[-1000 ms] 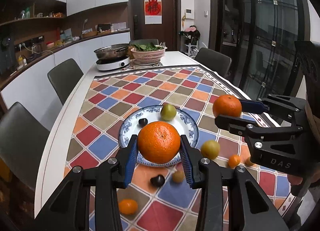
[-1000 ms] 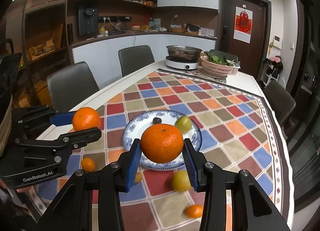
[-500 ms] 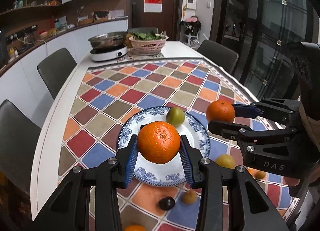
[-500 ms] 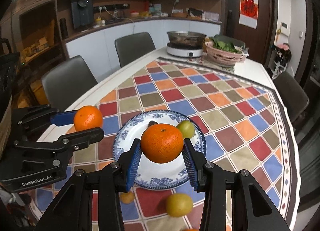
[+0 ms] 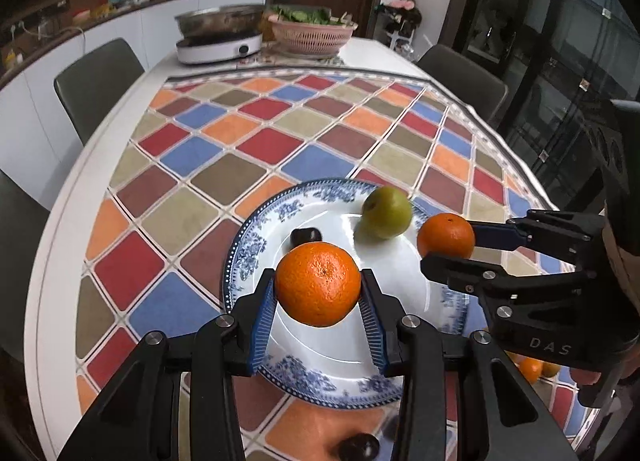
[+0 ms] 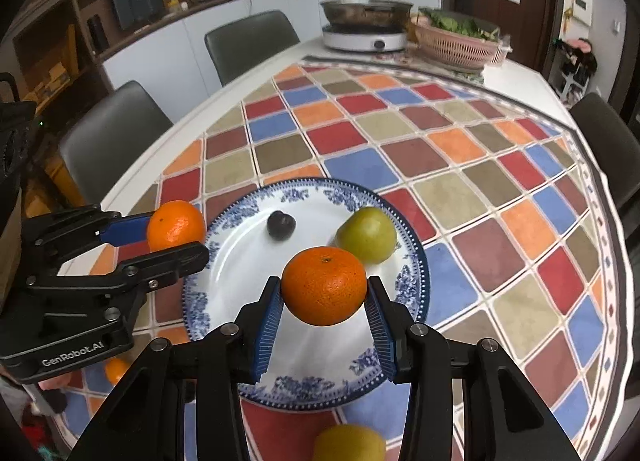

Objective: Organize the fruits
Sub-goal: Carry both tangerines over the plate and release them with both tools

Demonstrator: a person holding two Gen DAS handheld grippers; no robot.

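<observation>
My left gripper (image 5: 319,299) is shut on an orange (image 5: 318,283) and holds it above the near part of a blue-and-white plate (image 5: 256,233). My right gripper (image 6: 324,299) is shut on a second orange (image 6: 324,285) above the same plate (image 6: 240,213). Each gripper with its orange shows in the other view: the right one (image 5: 446,243) at the plate's right side, the left one (image 6: 176,227) at its left rim. A green fruit (image 5: 387,212) and a dark plum (image 5: 306,235) lie on the plate.
Loose fruit lies on the chequered cloth near me: a dark plum (image 5: 358,447), small oranges (image 5: 530,369) (image 6: 116,369), a yellow-green fruit (image 6: 350,443). At the far end stand a cooker with a pan (image 5: 220,41) and a pink basket of greens (image 5: 312,33). Chairs (image 6: 250,41) line the sides.
Both grippers have moved forward and tilted down over the plate, still holding their oranges. The plate now looks larger and nearer; the loose fruit has slid to the bottom of the views.
</observation>
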